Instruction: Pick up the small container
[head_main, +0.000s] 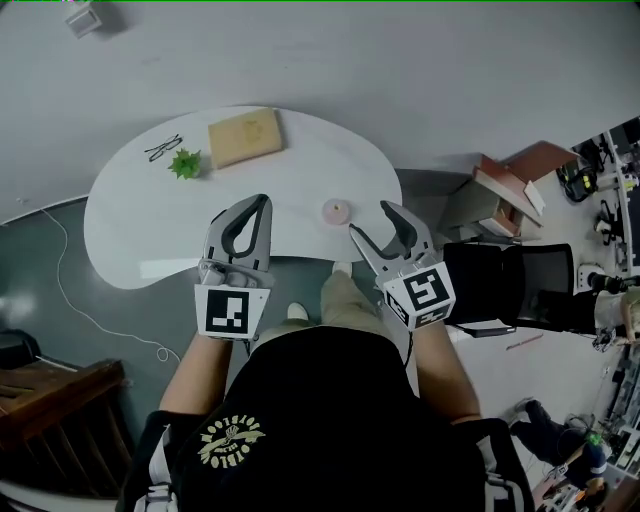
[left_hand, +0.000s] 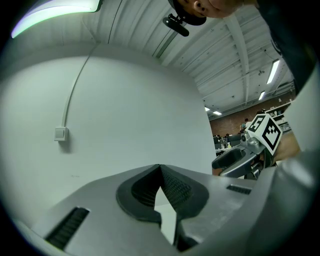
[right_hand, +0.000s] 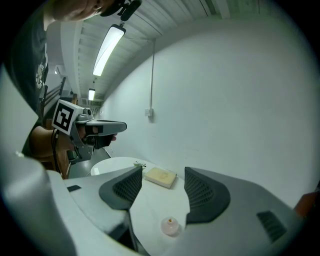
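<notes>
Unlike the left gripper view, the right's shows the container (right_hand: 169, 226) at 6 o'clock (right gripper (right_hand: 160, 186) gaping, left gripper (left_hand: 160, 167) closed, both empty).

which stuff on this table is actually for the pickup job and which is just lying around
For the job:
- small pink container, on the table's near edge
- right gripper, open, with the container ahead of its jaws
- left gripper, shut on nothing

Just lying about:
- tan box
- glasses
- small green plant
</notes>
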